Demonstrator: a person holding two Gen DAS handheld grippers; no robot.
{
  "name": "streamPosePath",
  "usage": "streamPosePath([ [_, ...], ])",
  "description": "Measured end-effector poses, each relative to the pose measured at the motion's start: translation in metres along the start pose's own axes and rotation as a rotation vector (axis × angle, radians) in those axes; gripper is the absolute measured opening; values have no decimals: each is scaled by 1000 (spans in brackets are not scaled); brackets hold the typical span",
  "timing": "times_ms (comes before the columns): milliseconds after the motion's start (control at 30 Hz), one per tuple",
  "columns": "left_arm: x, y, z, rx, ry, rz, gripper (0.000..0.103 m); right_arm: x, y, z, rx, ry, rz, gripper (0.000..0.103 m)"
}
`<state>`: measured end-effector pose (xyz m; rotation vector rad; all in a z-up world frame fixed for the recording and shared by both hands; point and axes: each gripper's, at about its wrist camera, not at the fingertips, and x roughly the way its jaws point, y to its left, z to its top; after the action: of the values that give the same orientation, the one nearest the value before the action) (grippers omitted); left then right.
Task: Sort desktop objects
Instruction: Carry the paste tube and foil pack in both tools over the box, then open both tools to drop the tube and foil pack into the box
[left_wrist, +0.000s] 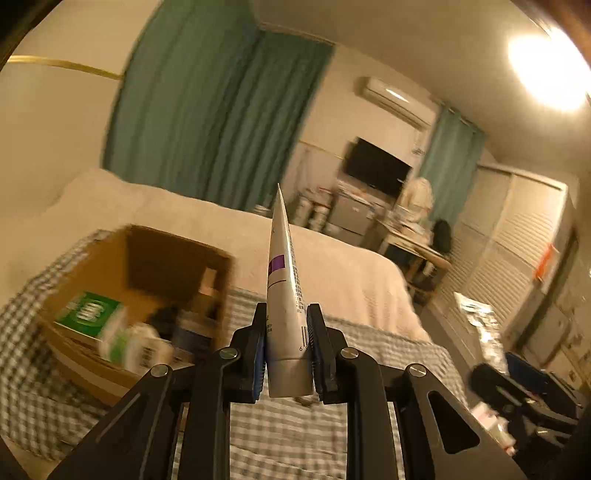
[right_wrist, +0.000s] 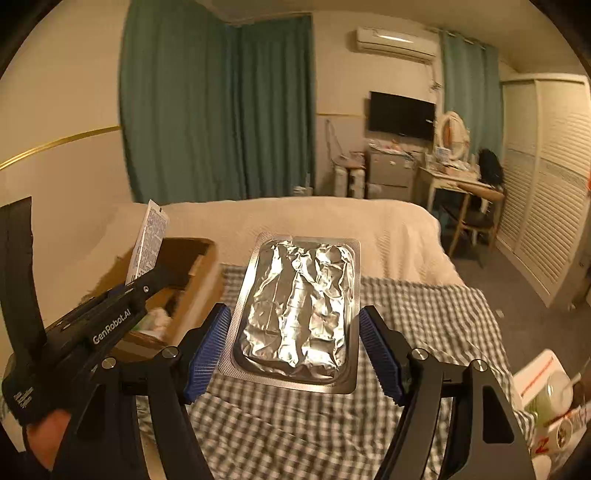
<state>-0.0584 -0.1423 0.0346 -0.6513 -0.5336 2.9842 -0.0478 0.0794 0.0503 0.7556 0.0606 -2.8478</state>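
Gripping a white squeeze tube with a purple label (left_wrist: 284, 291) near its cap end, the left gripper (left_wrist: 287, 347) is carrying it beside the open brown cardboard box (left_wrist: 122, 258) on the checked cloth (left_wrist: 295, 435). The right gripper (right_wrist: 295, 350) is holding a silver foil blister pack (right_wrist: 299, 314) between widely parted pads, apparently pinched by its edges. Next move, I judge: lowering the tube over the box's near wall, clearing the green carton (left_wrist: 88, 314) inside. Room above the box is lying open.

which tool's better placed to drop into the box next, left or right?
Left. The left tool clamps the tube beside the cardboard box. The right tool holds the foil pack over the checked cloth, farther from it.
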Motion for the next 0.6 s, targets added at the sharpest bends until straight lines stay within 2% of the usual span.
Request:
streamPosePath([
  [100,2,44,8,-23,9,93,20,3,26,10,-51,-6,29,71],
  [233,12,102,8,-62,38,182,20,23,66,20,-91,6,116,71],
  [367,25,143,0,-125,50,187,20,62,103,22,-87,66,224,71],
  [533,56,171,-6,-119,83,205,20,118,144,15,-106,135,308,71],
  [600,64,173,-8,-109,88,210,20,140,156,14,-108,157,317,71],
])
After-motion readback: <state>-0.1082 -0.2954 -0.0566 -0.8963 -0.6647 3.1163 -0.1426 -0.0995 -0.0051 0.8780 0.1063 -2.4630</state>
